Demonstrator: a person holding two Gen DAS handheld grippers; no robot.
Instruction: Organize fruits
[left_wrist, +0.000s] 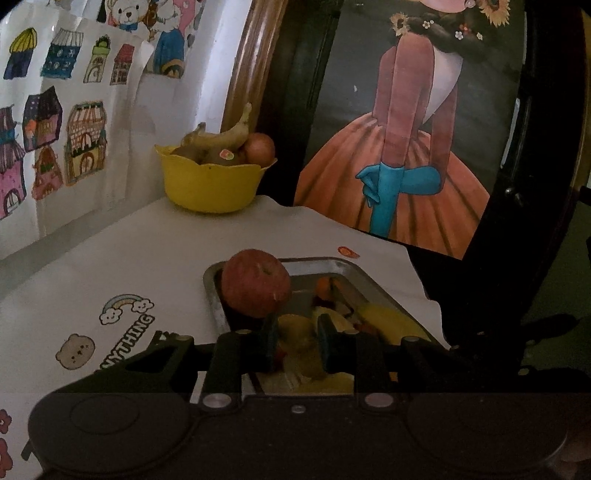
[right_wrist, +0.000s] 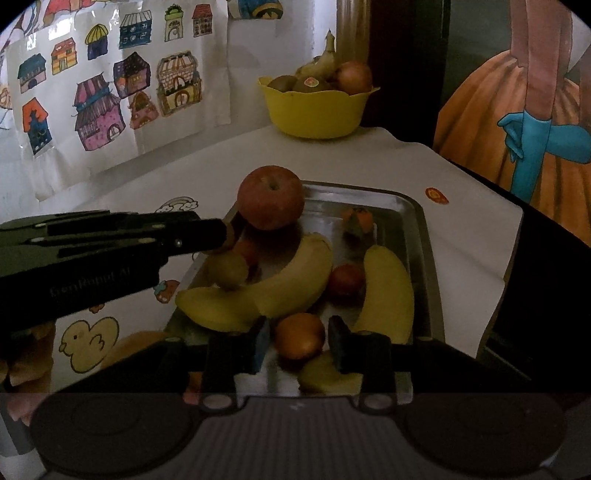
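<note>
step: picking fruit from metal tray (right_wrist: 417, 236) | left gripper (left_wrist: 295, 341) fingers nearly pressed together, pinching nothing | right gripper (right_wrist: 298, 345) fingers spreading around near orange fruit (right_wrist: 300, 335), not pinching | next: closing, carrying to far yellow bowl (right_wrist: 317, 110)

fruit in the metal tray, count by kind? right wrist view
Metal tray, as far as the view shows:
Bananas: 3
Red apple: 1
Kiwi: 1
Orange-brown round fruit: 1
Small red round fruit: 1
Small orange piece: 1
Total: 8, plus one yellow piece at the near edge, partly hidden
</note>
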